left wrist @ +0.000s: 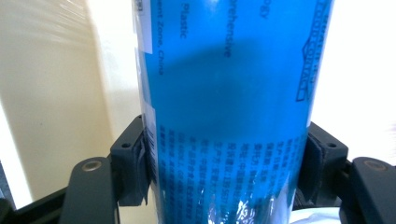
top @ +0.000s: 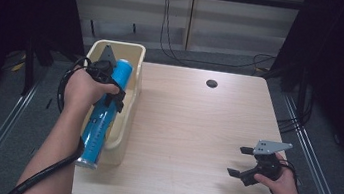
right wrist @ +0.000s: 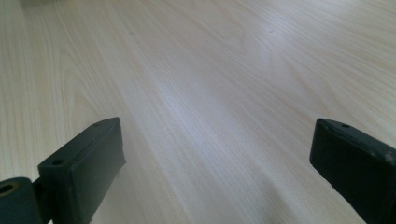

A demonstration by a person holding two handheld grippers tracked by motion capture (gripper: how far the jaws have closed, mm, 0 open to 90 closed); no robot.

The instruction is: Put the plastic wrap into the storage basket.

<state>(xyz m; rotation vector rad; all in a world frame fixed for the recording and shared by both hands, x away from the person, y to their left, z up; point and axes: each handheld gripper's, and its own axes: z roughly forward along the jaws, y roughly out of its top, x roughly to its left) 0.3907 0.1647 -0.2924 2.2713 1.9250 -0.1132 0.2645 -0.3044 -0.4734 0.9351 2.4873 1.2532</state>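
Note:
A long blue roll (top: 103, 113) wrapped in clear film lies lengthwise in a cream plastic bin (top: 128, 101) at the table's left edge, its near end sticking out past the bin's front. My left gripper (top: 111, 86) is shut on the blue roll (left wrist: 229, 107), one black pad on each side of it. Over the table's right front, my right gripper (top: 239, 161) stands open with nothing between its jaws. Bare wood lies under its fingers (right wrist: 84, 168).
The light wooden table (top: 196, 130) has a round cable hole (top: 211, 83) near its far edge. Black cables hang behind the table and trail along the floor. Metal rails run along the floor on both sides.

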